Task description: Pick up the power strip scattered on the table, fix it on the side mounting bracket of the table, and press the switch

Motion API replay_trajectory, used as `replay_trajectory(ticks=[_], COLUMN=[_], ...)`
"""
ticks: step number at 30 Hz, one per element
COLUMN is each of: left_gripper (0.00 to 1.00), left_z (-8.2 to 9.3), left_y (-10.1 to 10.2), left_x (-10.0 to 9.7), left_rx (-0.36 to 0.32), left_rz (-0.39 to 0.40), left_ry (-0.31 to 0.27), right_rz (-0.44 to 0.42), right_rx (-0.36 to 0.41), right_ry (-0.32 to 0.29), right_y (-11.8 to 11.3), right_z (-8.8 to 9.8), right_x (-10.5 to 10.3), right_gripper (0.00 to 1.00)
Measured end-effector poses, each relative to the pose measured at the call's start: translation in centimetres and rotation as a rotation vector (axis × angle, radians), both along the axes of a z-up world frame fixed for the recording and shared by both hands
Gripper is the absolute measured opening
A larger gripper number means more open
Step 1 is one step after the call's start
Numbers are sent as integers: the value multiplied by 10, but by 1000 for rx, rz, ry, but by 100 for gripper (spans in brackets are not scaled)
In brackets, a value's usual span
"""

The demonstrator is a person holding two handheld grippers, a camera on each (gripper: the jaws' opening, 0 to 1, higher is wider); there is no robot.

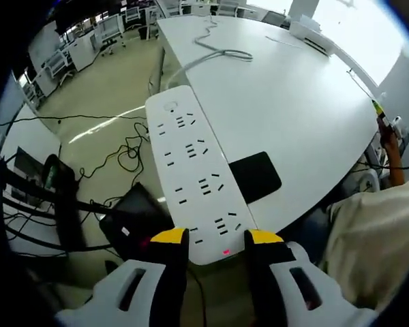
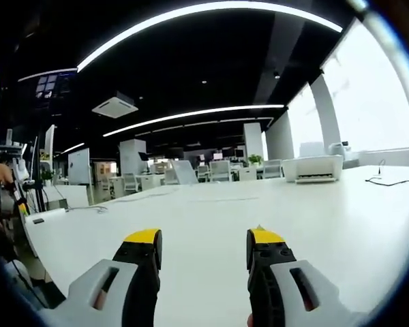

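**Power strip gripped at table edge**

White table (image 1: 300,88): the strip lies along its near edge, beside a black pad (image 1: 256,176). Power strip (image 1: 191,170): white, long, red indicator lit. Left gripper (image 1: 215,240): jaws closed against strip's near end. Right gripper (image 2: 203,245): jaws parted, holding nothing, above the tabletop.

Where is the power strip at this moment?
In the left gripper view the power strip lies along the table edge, its near end between the left gripper jaws, beside a black pad.
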State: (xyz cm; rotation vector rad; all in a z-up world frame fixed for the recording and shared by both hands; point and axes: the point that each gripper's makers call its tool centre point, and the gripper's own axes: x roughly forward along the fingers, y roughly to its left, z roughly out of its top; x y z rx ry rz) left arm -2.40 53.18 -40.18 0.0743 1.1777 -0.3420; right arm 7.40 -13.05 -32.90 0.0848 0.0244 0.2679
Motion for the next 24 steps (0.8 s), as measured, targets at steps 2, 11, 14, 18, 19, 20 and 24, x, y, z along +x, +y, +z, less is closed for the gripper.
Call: replay_trajectory(ticks=[2,11,14,18,19,20,24], left_gripper=[37,36,36,36,36,36,36], left_z=[0,-1,-1,-1,-1,-1,-1], left_y=[0,-2,-2,-2,-2,-2,-3], left_x=[0,-1,-1,-1,-1,-1,-2], left_rx=[2,15,16,15,15,15,17], left_rz=[1,16,16,16,14,14,12], left_ry=[2,28,31,35,36,37,43], right_rz=[5,17,19,19,19,21,35], right_rx=[1,-5,-8,-13,-13,-14,-17], right_ry=[2,3,1,-2,-2,-2,-5], right_y=[2,8,8,8,8,8,13], right_z=[-1,2,4,7,8,8,15], right_x=[1,3,3,3,3,4,5], right_gripper=[46,46,46,46,46,46,46])
